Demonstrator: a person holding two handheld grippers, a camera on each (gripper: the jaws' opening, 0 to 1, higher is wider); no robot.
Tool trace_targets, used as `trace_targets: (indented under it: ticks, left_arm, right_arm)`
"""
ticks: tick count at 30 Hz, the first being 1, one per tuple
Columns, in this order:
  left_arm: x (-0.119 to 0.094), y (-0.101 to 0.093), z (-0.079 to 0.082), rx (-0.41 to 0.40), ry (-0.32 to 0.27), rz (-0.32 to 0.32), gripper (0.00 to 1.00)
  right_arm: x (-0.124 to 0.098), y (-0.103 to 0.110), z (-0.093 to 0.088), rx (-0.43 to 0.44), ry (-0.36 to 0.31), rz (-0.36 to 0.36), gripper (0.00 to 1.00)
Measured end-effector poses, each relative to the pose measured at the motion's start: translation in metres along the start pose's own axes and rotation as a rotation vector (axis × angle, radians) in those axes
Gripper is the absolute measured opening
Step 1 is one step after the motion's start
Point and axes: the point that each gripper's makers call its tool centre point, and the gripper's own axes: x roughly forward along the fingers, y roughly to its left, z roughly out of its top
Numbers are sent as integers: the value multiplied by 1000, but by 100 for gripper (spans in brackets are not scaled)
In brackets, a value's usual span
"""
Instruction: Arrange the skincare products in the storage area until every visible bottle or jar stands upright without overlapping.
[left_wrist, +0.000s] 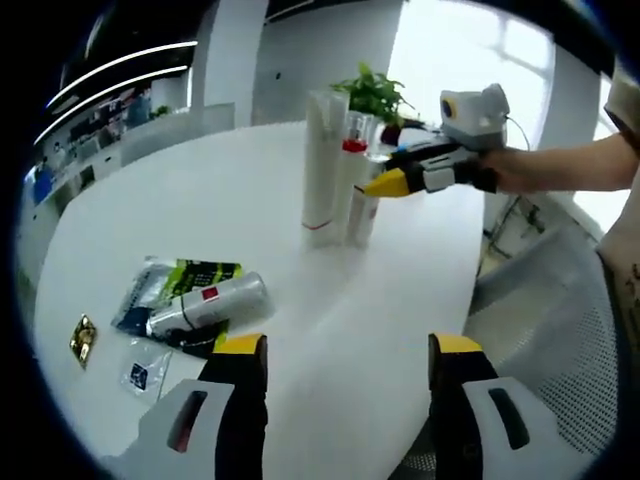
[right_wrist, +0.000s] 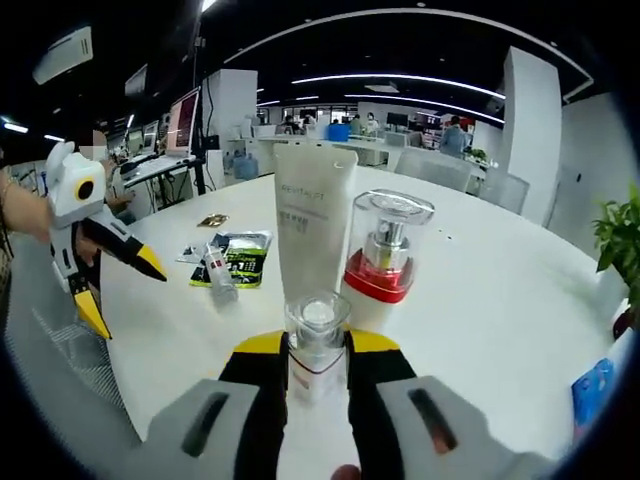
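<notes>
Right tongs (right_wrist: 318, 365): jaws pressed against both sides of a small clear-capped bottle (right_wrist: 318, 345), which stands upright on the white table (right_wrist: 480, 300); seen from the left gripper view, these tongs (left_wrist: 385, 184) reach in from the right, held by a person's hand (left_wrist: 515, 168), yellow tips at the cluster of standing products.
Left tongs (left_wrist: 345, 375): jaws spread wide apart with nothing between them, hovering over the near edge of the table (left_wrist: 330, 300); in the right gripper view they (right_wrist: 120, 285) sit at the left, jaws splayed.
Small bottle: nearest of the standing group, just in front of the other two; in the left gripper view it (left_wrist: 362, 215) stands right of the tube.
White tube (right_wrist: 312, 225): upright on its cap, just behind the small bottle; tall and pale in the left gripper view (left_wrist: 324, 165).
Red-collared pump bottle (right_wrist: 385, 255): upright, clear domed lid, just right of the tube and close to it.
Lying bottle (left_wrist: 208, 304): white, red label, on its side atop a green-and-black packet (left_wrist: 195, 275), well apart from the standing group, to the left.
Loose sachets: a gold one (left_wrist: 83, 337) and a clear one (left_wrist: 140, 372) near the packet.
Plant (left_wrist: 375, 95): far side of the table, beyond the group.
Blue packet (right_wrist: 592, 392): near the table's right edge.
</notes>
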Motion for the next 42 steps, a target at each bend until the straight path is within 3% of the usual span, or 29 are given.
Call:
trace_targets:
  ticks: [9, 20, 32, 42]
  left_arm:
    - [-1, 3, 0, -3, 0, 9, 64]
    - [-7, 5, 2, -7, -4, 21, 67]
    - [-24, 6, 5, -28, -23, 43, 73]
    - [-54, 12, 3, -113, -60, 93, 82]
  right_arm:
    - [0, 0, -1, 11, -1, -1, 23]
    - [-3, 2, -9, 55, 20, -1, 32]
    - [-20, 16, -15, 104, 22, -8, 49]
    - [-43, 33, -15, 142, 8, -13, 68]
